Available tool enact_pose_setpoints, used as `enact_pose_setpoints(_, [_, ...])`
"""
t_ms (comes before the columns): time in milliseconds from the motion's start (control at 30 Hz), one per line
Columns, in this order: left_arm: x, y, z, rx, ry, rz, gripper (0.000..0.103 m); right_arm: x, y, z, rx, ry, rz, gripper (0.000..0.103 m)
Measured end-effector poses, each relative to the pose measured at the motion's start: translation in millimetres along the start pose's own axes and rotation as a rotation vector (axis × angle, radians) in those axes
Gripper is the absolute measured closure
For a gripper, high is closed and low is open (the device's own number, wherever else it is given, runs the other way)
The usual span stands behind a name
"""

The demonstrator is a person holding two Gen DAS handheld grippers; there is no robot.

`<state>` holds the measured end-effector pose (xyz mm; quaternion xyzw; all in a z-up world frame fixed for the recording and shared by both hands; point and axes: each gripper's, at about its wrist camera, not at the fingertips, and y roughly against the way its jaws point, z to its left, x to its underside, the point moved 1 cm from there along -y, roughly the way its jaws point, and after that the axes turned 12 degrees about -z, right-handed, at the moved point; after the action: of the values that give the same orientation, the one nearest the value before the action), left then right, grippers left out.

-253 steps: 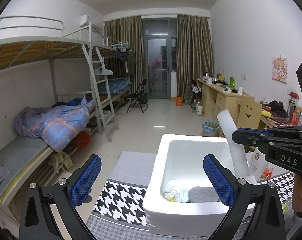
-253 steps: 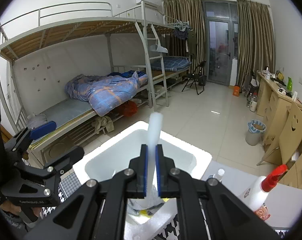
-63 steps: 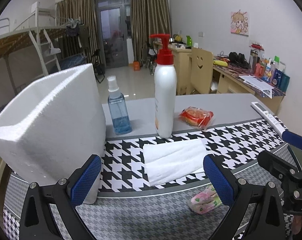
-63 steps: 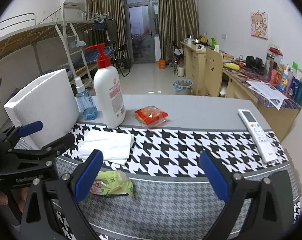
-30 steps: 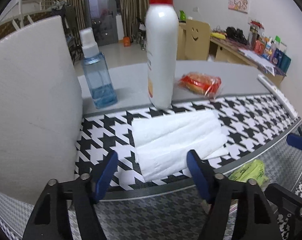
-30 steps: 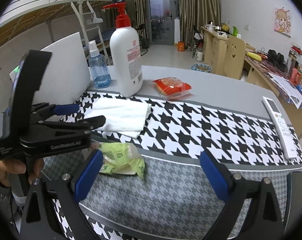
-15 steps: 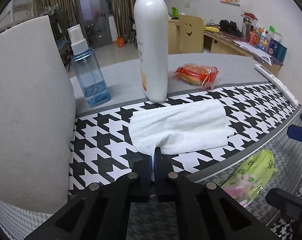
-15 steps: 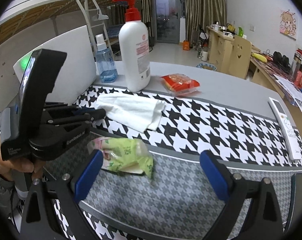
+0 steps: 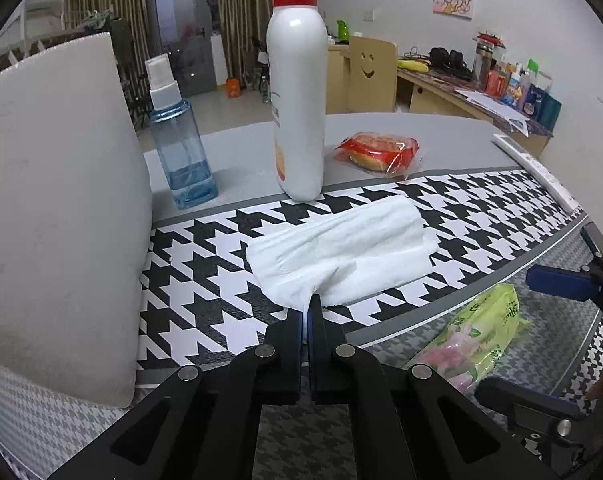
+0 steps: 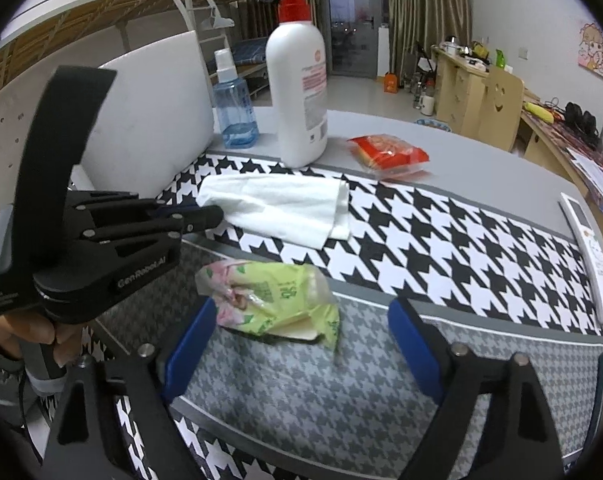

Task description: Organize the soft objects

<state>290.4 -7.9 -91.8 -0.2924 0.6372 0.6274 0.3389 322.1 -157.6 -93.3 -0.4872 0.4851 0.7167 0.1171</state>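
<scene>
Fingers of the left gripper [image 9: 305, 312] pinch the white towel [image 9: 341, 252] at its near corner; it looks limp and light. Right gripper [image 10: 297, 340] fingers are apart around the green tissue pack [image 10: 269, 304].

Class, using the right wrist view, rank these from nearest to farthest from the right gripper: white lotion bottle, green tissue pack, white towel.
1. green tissue pack, between the right gripper fingers.
2. white towel, beyond, on the houndstooth mat.
3. white lotion bottle, standing behind.
</scene>
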Motion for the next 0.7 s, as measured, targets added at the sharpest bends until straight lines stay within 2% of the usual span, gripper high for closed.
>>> enact_pose_setpoints(67, [0, 1, -1, 0.004, 0.002, -0.001, 0.101, 1, -2, 2, -0.008, 0.007, 0.01, 0.033])
enact_pose_setpoints(133, [1, 3, -1, 0.007, -0.002, -0.006, 0.101, 5, -8, 2, -0.035, -0.004, 0.043, 0.064])
enact_pose_setpoints(167, [1, 4, -1, 0.005, -0.002, -0.009, 0.101, 6, -10, 2, -0.038, -0.005, 0.052, 0.069])
enact_pose_setpoints(300, [1, 6, -2, 0.005, 0.0, -0.015, 0.101, 5, -5, 4, -0.033, 0.001, 0.022, 0.079])
enact_pose_setpoints(700, [-5, 21, -3, -0.002, -0.002, -0.069, 0.101, -2, 12, 0, -0.017, -0.008, -0.038, 0.084])
